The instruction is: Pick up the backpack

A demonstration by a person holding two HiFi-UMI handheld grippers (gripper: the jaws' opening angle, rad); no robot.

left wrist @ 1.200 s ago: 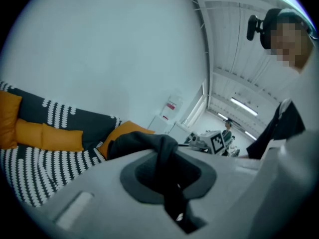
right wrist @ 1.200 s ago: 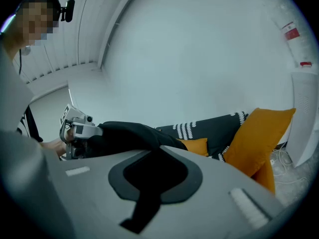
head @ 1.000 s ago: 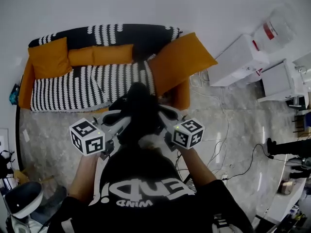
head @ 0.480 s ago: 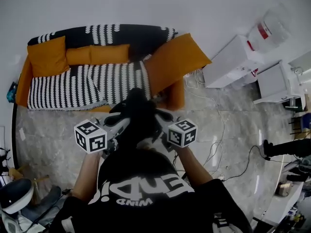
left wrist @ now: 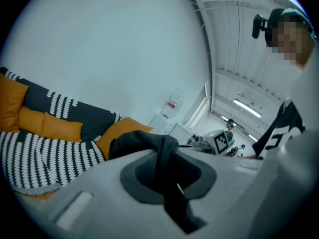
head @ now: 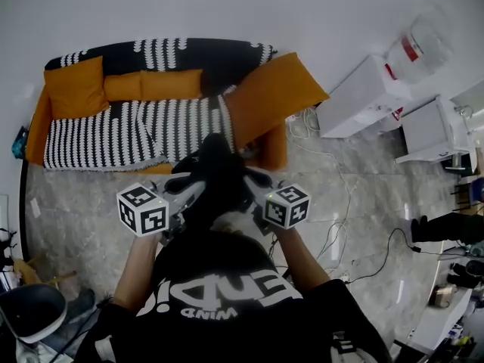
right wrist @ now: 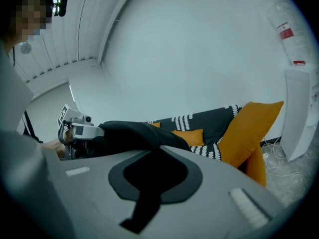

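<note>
In the left gripper view, jaws of the left gripper (left wrist: pixel 167 174) pressed together on a black strap of the backpack (left wrist: pixel 142 142), the strap running down across the dark pad to the bottom of the frame. Same on the other side: jaws of the right gripper (right wrist: pixel 153 177) closed on a black strap, with the dark bulk of the bag rising just behind, at the middle left of that frame.

In the head view, both grippers side by side at about the same height in the frame, marker cubes to the outside, tips turned in toward the bag. Backpack itself at the centre of the head view, held up between the two grippers, just in front of a person's chest in a black shirt (head: pixel 219 293) with white lettering.

Beyond it, toward the upper left, a sofa (head: pixel 136 131) in a black-and-white pattern with orange cushions (head: pixel 76 89), one large cushion leaning at its right end. At the upper right, a white cabinet (head: pixel 359 97) and, beside it, what looks like a water bottle (head: pixel 423 44) with a red label. Loose cables (head: pixel 336 203) across the pale marbled floor (head: pixel 91 203) at the right.
</note>
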